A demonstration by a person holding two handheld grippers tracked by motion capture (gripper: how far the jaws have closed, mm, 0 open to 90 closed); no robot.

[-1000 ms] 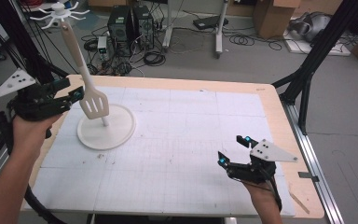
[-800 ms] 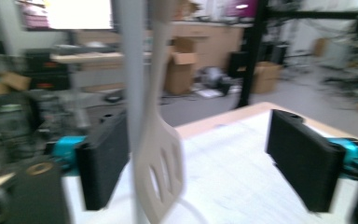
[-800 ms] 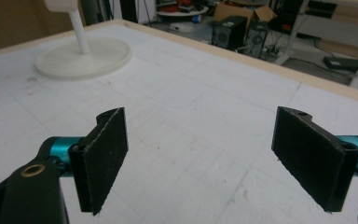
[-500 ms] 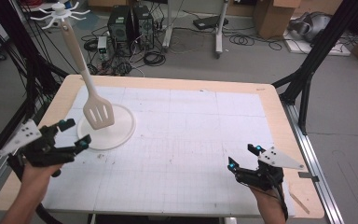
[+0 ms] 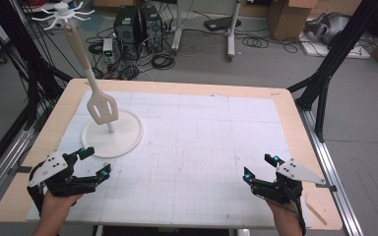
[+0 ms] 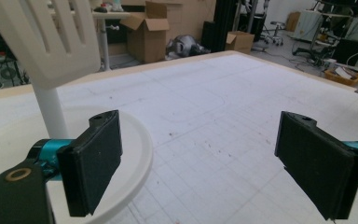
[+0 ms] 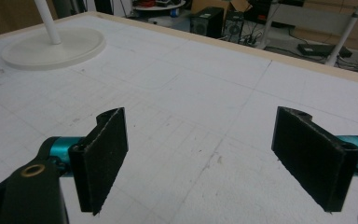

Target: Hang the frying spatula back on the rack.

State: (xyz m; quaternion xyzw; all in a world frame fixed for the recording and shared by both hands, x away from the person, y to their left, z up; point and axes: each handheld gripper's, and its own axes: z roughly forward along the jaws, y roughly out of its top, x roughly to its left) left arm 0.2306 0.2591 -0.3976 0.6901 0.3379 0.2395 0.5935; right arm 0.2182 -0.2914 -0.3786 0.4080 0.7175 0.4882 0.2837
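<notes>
Spatula (image 5: pixel 102 107) hanging on its stand (image 5: pixel 112 133), upper left of the high view; job looks finished.

Left gripper (image 5: pixel 89 162) and right gripper (image 5: pixel 260 168) sit low in frame, jaws wide apart, holding nothing, with no further step apparent. Left gripper view brings the slotted blade close at its upper left; high view adds the hook top (image 5: pixel 62 11).

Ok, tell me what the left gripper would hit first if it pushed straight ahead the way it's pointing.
Probably the round white stand base: the left gripper sits at its near rim, with the left finger already over it. The right finger faces bare table mat. Depth is unclear.
</notes>
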